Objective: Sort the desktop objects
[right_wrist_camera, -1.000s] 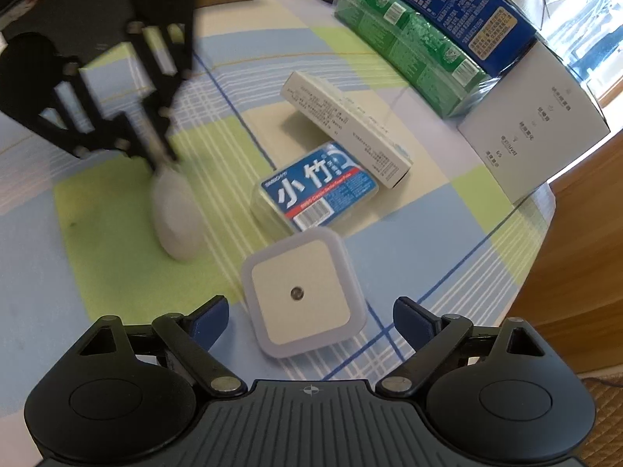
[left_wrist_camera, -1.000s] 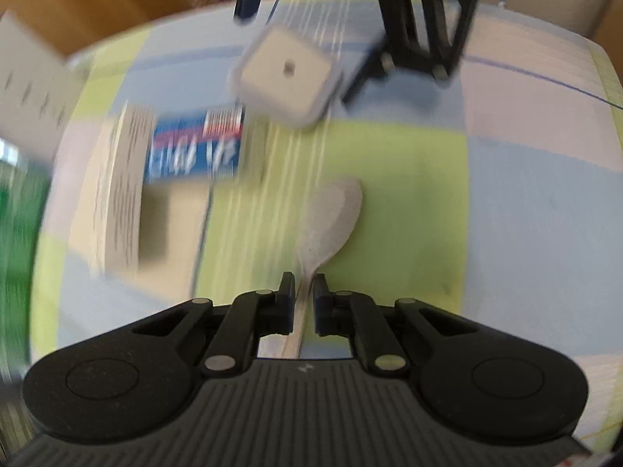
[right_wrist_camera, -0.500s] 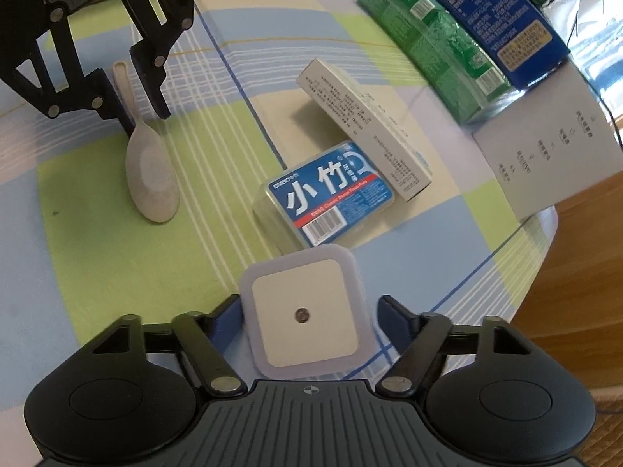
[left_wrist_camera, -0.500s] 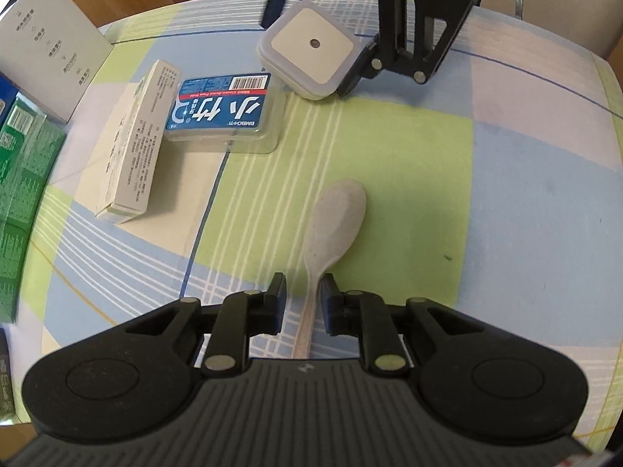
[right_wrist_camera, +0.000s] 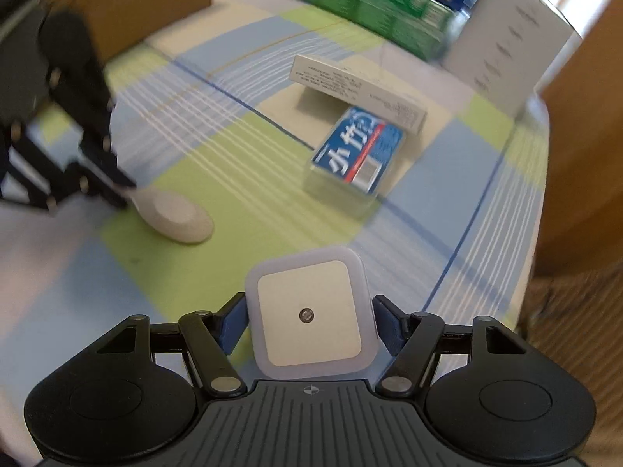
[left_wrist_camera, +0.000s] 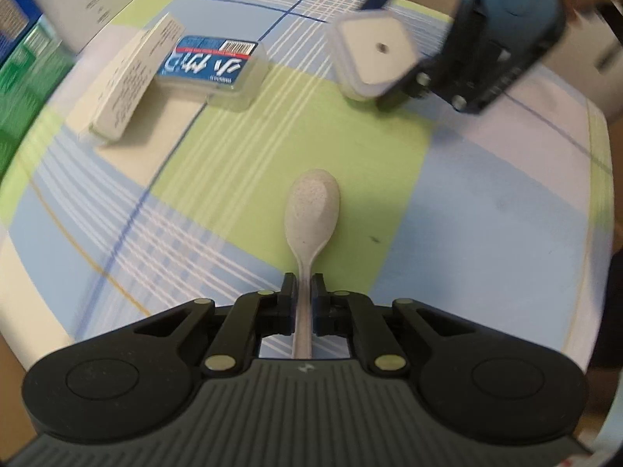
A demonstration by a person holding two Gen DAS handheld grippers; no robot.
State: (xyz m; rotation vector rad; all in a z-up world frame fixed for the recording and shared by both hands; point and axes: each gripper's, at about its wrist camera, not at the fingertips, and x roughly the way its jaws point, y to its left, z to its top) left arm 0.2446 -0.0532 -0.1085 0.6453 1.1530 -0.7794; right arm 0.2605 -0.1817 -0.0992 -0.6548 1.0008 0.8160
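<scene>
Surface: round table under a checked cloth [left_wrist_camera: 486,202] of green, blue and cream; boxes stacked along the far edge, wooden furniture beyond.
Left gripper [left_wrist_camera: 303,292]: clenched on the thin handle of the speckled spoon [left_wrist_camera: 311,210]; bowl pointing to 12 o'clock over the green square, whether resting or just lifted not clear.
Right gripper [right_wrist_camera: 309,325]: blue pads pressed on both sides of the white square night light [right_wrist_camera: 311,315], held at 6 o'clock in the right wrist view; seen at 1 o'clock from the left wrist.
Blue-label case [left_wrist_camera: 216,66]: flat on the cloth at 11 o'clock of the spoon, touching the long white carton [left_wrist_camera: 134,81] beside it.
Risk, spoon: narrow handle pinched near its end, so likely to pivot or droop under the bowl's weight.
Risk, night light: smooth rounded sides, likely to slip or twist if squeezed off-centre.
Risk, collision: both grippers near over the same green square; crossing paths could knock the case.
Count: one spoon, one night light, one blue-label case, one white carton, two grippers.
</scene>
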